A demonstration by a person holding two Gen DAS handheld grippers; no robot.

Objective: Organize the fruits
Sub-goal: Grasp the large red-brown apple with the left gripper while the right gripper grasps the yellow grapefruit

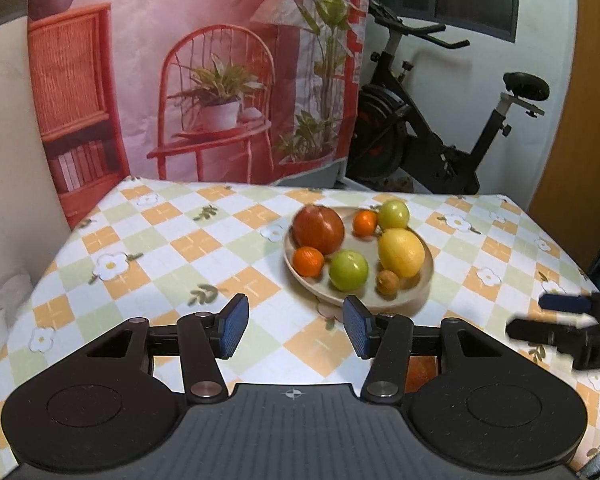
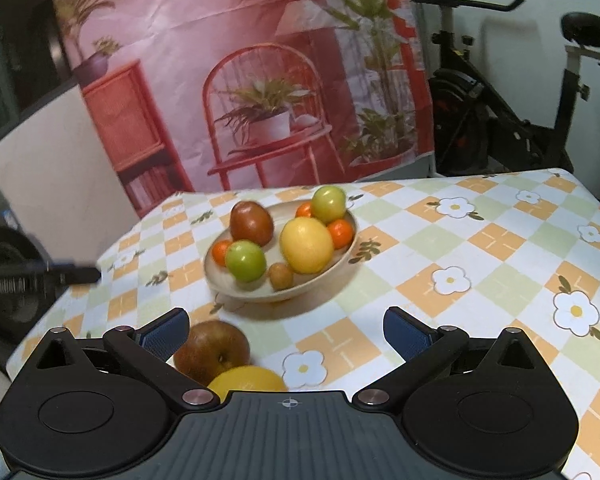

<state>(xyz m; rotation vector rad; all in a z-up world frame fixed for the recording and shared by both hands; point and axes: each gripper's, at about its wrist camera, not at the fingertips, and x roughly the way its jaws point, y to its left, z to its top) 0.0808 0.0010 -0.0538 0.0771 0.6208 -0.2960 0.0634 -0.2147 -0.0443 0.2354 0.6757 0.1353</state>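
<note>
Beige bowl [image 1: 414, 300]: shallow, sits mid worktop [image 1: 172, 240], holds most of the fruit.
In bowl: big red-brown apple [image 1: 318, 229] at far left, 2 green apples [image 1: 348, 270] [image 1: 393, 214], large yellow citrus [image 1: 401, 252], small oranges [image 1: 308, 261] [image 1: 365, 222], small brownish fruit [image 1: 387, 282] at near rim. Right cam shows a 3rd small orange [image 2: 341, 233] at the bowl's right side.
Loose fruit: red-brown apple [image 2: 212, 347] + yellow-orange fruit [image 2: 248, 380] on the cloth near side of bowl, touching each other, partly hidden by my right gripper body.
My left gripper [image 1: 296, 326]: jaws partly open, nothing between pads, only cloth. Right blue pad [image 1: 358, 326] overlaps the bowl's near rim in view; contact can't tell.
My right gripper [image 2: 286, 334]: jaws wide open, empty. Left pad [image 2: 164, 334] just beside the loose apple; touching or not, can't tell.
Worktop cloth: orange/green/white check w/ daisies.
Bkgd: pink printed backdrop [image 1: 204, 60], exercise bike [image 1: 440, 120] behind right.
Blur: slight on fruit, both cams.
</note>
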